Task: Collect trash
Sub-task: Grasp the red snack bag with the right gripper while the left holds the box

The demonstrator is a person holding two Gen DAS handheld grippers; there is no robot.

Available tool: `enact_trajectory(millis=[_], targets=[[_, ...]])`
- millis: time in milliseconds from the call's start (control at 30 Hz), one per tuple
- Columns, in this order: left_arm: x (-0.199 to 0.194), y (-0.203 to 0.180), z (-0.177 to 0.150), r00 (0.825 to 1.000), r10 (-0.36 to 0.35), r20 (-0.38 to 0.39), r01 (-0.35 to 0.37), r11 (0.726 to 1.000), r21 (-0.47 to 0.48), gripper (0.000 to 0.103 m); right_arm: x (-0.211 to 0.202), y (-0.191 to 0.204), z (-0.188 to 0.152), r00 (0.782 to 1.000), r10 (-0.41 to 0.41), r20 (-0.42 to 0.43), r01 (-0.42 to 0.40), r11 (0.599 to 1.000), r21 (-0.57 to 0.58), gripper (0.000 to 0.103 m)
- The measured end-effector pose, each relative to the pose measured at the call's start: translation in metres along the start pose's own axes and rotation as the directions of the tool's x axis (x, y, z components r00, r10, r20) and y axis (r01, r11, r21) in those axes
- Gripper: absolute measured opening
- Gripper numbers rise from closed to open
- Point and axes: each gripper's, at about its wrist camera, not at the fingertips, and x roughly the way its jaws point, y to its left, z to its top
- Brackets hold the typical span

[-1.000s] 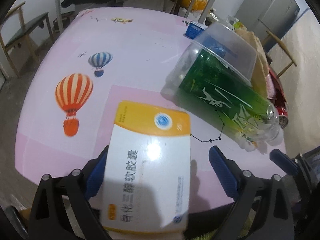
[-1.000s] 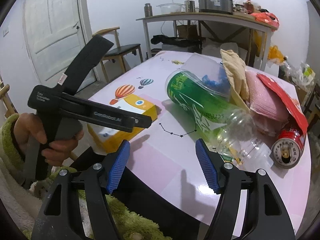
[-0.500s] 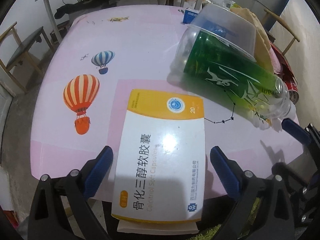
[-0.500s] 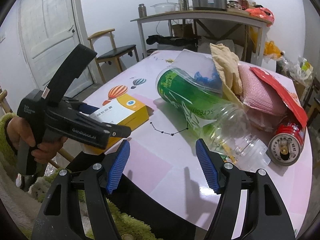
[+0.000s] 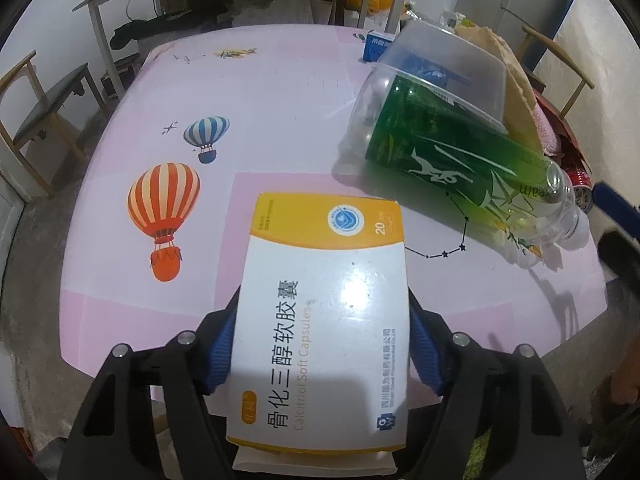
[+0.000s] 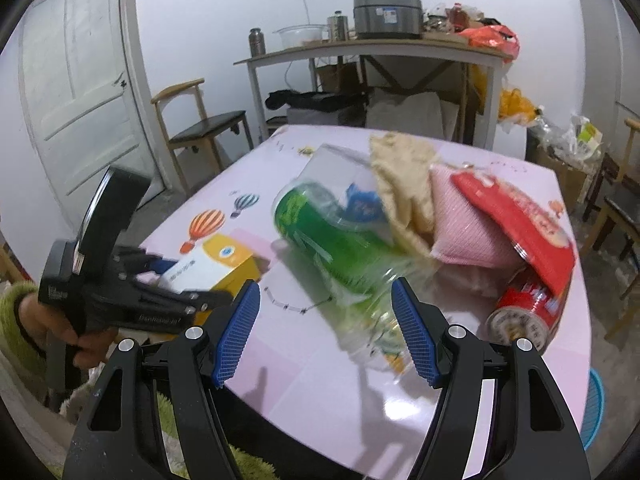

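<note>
On the pink table, the green bottle lies right of the box, near edge, which the left gripper clamps (glossy card could slip), while the right gripper gapes empty.

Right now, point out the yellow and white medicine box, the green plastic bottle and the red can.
yellow and white medicine box (image 5: 328,304), left wrist view, white top face.
green plastic bottle (image 5: 448,152), left wrist view, green label.
red can (image 6: 520,312), right wrist view, side near its end.

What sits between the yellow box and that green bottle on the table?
Nothing solid. In the left wrist view, only bare pink tabletop with a printed star line separates the box from the bottle.
</note>
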Motion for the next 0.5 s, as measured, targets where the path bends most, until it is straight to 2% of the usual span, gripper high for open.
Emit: enact_trajectory(millis=[133, 233, 300, 367, 467, 500], targets=[[-0.003, 0.003, -0.003, 1.000, -0.013, 0.024, 0.013, 1.000, -0.011, 0.070, -0.006, -0.012, 0.014, 0.998, -0.063, 0.031, 0.063, 0.998, -0.005, 0.065], [-0.005, 0.006, -0.003, 0.999, -0.030, 0.037, 0.031, 0.999, -0.023, 0.070, -0.010, -0.026, 0.022, 0.986, -0.158, 0.043, 0.160, 0.987, -0.032, 0.065], [-0.006, 0.008, -0.004, 0.998, -0.044, 0.045, 0.045, 0.998, -0.031, 0.070, -0.010, -0.034, 0.026, 0.970, -0.241, 0.041, 0.244, 0.967, -0.072, 0.064], [-0.006, 0.011, -0.003, 0.997, -0.054, 0.052, 0.056, 0.998, -0.036, 0.070, -0.005, -0.040, 0.027, 0.951, -0.308, 0.028, 0.309, 0.944, -0.119, 0.058], [-0.006, 0.013, -0.003, 0.996, -0.064, 0.060, 0.066, 0.997, -0.040, 0.070, 0.009, -0.050, 0.025, 0.912, -0.409, -0.008, 0.399, 0.894, -0.205, 0.047], [-0.006, 0.014, -0.003, 0.996, -0.068, 0.062, 0.071, 0.997, -0.041, 0.070, 0.015, -0.053, 0.024, 0.894, -0.448, -0.023, 0.431, 0.870, -0.240, 0.043]])
